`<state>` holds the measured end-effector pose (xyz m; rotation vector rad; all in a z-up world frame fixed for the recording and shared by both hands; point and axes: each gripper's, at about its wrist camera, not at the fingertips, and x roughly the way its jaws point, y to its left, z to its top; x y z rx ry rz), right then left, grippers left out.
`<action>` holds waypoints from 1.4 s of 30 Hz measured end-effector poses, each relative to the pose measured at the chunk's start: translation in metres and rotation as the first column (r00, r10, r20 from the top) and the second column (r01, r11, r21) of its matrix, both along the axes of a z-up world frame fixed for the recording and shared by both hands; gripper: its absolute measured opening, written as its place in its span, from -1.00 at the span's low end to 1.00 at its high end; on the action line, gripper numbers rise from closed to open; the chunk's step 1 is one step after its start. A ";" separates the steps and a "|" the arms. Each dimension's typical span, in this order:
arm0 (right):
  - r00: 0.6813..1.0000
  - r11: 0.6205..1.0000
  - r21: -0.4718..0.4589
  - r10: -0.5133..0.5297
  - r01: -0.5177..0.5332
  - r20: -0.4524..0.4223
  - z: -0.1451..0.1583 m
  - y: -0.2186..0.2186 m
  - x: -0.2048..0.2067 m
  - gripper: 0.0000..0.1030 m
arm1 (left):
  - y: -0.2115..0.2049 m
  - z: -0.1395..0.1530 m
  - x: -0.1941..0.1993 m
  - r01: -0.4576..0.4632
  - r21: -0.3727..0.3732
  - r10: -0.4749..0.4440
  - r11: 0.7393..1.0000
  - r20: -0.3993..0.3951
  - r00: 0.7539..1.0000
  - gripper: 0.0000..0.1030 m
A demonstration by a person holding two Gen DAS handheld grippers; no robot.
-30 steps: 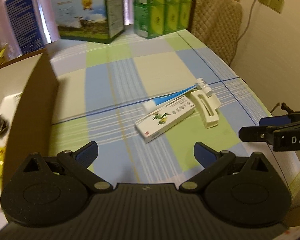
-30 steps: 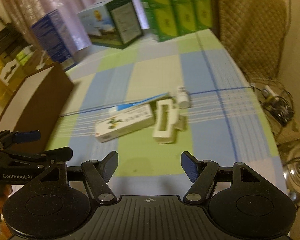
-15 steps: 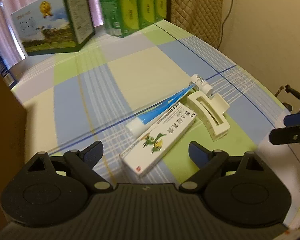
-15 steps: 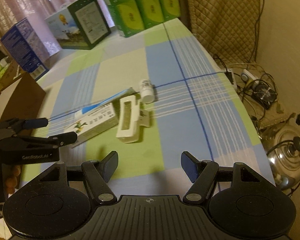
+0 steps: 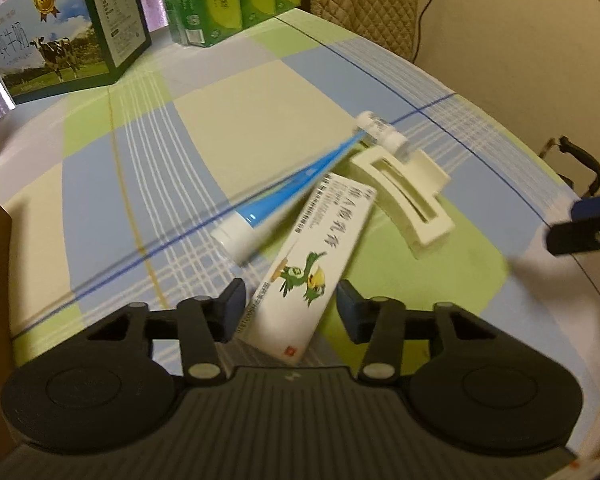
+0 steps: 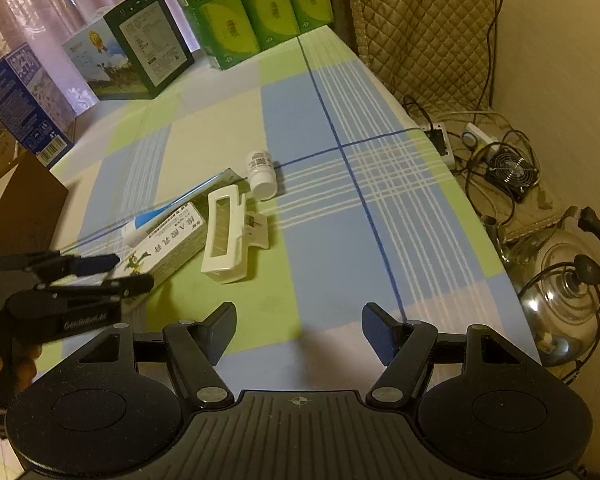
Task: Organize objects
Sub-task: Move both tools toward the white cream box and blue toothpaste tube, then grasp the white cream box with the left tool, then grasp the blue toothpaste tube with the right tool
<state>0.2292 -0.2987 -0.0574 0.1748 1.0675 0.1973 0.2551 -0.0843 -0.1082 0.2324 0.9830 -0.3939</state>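
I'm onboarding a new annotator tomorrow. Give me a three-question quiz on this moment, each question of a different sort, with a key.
1. True or false: the left gripper has its fingers on either side of the white medicine box.
2. Multiple choice: what lies right beside the small white bottle? A) a kettle B) the white clip C) a blue carton
3. Fill in: the right gripper is ____ and holds nothing.

Key: 1 true; 2 B; 3 open
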 end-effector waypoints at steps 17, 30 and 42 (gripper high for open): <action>0.999 0.999 -0.004 -0.043 0.043 -0.009 -0.003 -0.016 -0.004 0.29 | -0.029 -0.010 0.014 0.055 0.024 -0.055 0.998 -0.033 0.998 -0.33; 0.999 0.998 0.054 0.029 -0.030 0.033 0.000 0.006 0.003 0.29 | 0.040 -0.003 -0.034 -0.161 0.037 0.164 0.986 -0.071 0.984 -0.34; 0.985 0.944 0.284 0.149 -0.167 0.085 -0.016 0.095 0.055 0.10 | 0.107 0.010 -0.025 -0.382 0.066 0.384 0.922 -0.026 0.923 -0.34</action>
